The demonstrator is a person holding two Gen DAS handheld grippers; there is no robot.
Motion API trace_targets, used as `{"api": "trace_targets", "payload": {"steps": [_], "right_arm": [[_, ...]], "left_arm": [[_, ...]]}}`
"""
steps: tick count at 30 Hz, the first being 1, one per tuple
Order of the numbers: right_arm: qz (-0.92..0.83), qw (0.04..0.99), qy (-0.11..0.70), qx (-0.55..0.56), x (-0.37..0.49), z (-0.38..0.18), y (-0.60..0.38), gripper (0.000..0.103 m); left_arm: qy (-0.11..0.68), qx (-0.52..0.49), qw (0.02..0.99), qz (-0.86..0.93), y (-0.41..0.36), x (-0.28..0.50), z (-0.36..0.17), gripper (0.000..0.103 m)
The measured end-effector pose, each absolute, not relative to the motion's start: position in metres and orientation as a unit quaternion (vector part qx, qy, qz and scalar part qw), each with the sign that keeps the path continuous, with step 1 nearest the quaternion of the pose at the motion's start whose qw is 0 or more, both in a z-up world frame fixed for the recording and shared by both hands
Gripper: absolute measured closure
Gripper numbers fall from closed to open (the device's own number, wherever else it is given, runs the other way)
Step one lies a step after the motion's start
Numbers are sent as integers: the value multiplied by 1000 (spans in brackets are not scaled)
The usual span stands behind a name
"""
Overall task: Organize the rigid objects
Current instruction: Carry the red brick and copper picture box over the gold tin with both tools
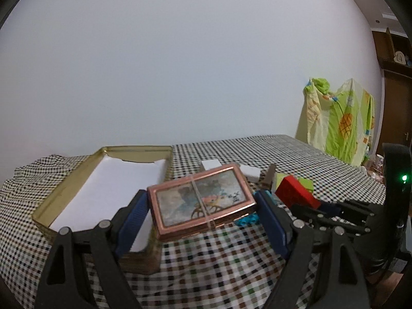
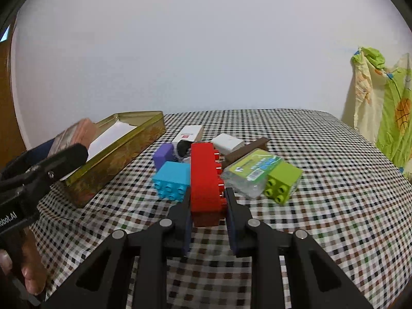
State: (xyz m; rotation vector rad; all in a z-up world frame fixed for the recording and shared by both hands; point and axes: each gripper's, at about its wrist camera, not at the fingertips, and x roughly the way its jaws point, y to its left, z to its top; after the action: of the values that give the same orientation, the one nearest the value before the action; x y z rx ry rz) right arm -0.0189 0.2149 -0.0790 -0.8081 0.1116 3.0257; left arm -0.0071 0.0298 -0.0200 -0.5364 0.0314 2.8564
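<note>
- Two grippers are loaded at once, each with its own piece, low over a checkered tablecloth (image 2: 322,231).
- Nearest in the right wrist view, the right gripper (image 2: 207,200) has its jaws drawn narrow on a long red building brick (image 2: 206,180), held on edge at its near end with the studs facing the right of the frame. I'd judge that grip is chosen because the brick's thin flat sides suit the pads.
- The right gripper points down at a moderate slant at lower centre; a hand (image 2: 23,270) shows at the lower left edge, on the other tool.
- In the left wrist view, the left gripper (image 1: 203,206) stands wide with its blue pads (image 1: 134,219) against the short ends of a copper-rimmed picture tin (image 1: 200,200), carried flat and clear of the cloth.
- That tin hangs over the near right corner of the open gold tin tray (image 1: 77,180), left of centre, lined with white paper; it looks bound for it.
- Behind the red brick lies the unsorted heap: a blue brick (image 2: 171,180), a purple block (image 2: 163,153), a green brick (image 2: 283,182) with a clear labelled packet (image 2: 249,175) leaning on it, a brown bar (image 2: 247,152) and white boxes (image 2: 228,143).
- Farthest, at the right edge, a green patterned sheet (image 2: 386,108) hangs.
</note>
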Motion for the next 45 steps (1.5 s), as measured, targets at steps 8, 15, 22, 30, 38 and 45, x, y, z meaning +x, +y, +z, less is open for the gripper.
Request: {"api": "trace_targets", "payload": {"steps": [8,15,22,30,38,45], "right_arm": [[964,-3,24,-266,-21,-79,199,78],[962,-9,26,-271,-24,-79,188,78],[958,-26,20,-284,-31,-80,173,78],[960,-52,12,-275,-29,-79,156,78],[960,-71,6,-272,-29,-78,144,78],[958,-83,-2,-276,-32,-78,131,78]], "left_arm": [[4,-157,103,982,11,1,-16,19],[-19,-146,94,985,-7,2,-14,19],[-23,-147,83,985,-14,1,-16,19],[-23,-141,64,988,-20,5,-15,19],[-20,-146,42,988,-31,6,-16,19],[-28,-155,35,987,-39,4,-18,19]]}}
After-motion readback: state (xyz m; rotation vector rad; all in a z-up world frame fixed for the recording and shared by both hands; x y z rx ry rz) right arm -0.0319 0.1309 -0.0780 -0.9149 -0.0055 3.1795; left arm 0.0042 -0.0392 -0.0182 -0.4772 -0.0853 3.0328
